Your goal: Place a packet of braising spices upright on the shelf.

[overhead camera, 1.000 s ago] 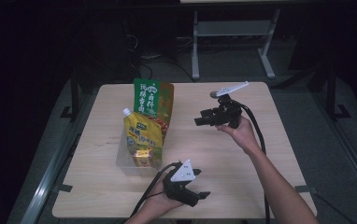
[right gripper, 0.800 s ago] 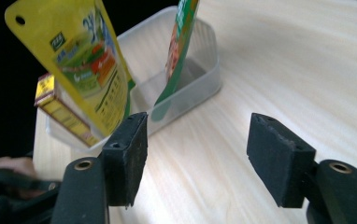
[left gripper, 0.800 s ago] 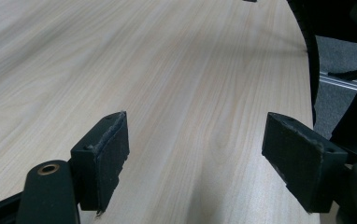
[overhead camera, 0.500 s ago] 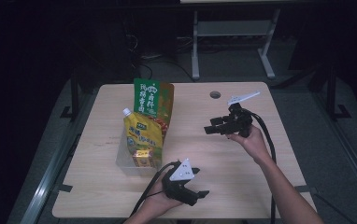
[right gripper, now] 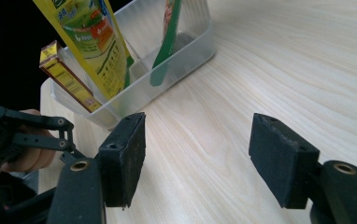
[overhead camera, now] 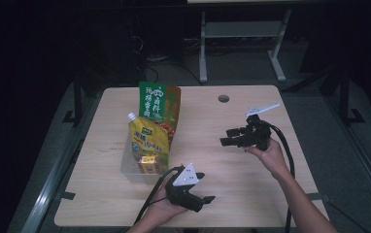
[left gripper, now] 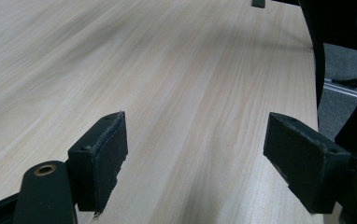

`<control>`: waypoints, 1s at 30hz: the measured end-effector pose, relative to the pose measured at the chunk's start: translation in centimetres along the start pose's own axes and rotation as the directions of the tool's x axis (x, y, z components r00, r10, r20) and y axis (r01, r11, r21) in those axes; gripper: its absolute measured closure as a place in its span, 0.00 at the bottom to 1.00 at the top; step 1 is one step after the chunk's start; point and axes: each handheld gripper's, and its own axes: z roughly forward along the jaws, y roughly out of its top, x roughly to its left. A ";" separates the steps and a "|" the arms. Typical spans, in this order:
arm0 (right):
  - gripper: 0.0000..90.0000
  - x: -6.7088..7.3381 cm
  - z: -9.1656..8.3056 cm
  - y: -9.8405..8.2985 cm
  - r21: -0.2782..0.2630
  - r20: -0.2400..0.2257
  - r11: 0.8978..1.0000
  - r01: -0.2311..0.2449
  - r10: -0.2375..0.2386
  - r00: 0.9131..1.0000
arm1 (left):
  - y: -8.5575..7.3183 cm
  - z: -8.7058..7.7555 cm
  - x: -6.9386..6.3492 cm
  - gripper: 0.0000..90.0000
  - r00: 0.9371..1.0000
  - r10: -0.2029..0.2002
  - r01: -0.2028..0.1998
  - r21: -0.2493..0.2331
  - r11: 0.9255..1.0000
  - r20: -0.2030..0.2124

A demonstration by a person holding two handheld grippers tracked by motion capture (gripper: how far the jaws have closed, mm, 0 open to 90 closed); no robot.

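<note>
While my right gripper (overhead camera: 228, 136) hangs above the middle of the table (overhead camera: 251, 174) with its jaws apart and nothing between them, the things I work toward stand all on its left side in the high view: the clear plastic bin (overhead camera: 128, 167) with the green packet (overhead camera: 157, 103) at its far end, the yellow spouted pouch (overhead camera: 147, 137) leaning in the middle, and the small yellow box (overhead camera: 149, 166) at the near end. My right jaws already point in that direction, toward the bin, and in the right gripper view the bin (right gripper: 186, 44) lies just ahead and a little to the upper left of the open pads (right gripper: 126, 154). The bin's long axis runs from near to far on the table, so I would meet its long side wall first. My left gripper (overhead camera: 200, 200) rests low at the near edge of the table, also open and empty (left gripper: 190, 154), and it looks across bare wood away from the bin. By position the left one is near to the box end of the bin, but it faces the wrong way; I judge the right one is better placed, because it needs only to go on straight to the left and to come a little lower.
</note>
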 end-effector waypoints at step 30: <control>0.36 0.5 -3.0 -6.5 0.006 0.027 0.998 -0.063 0.063 0.998 | -0.3 0.2 -0.2 0.23 1.000 -0.022 0.022 0.009 1.000 -0.013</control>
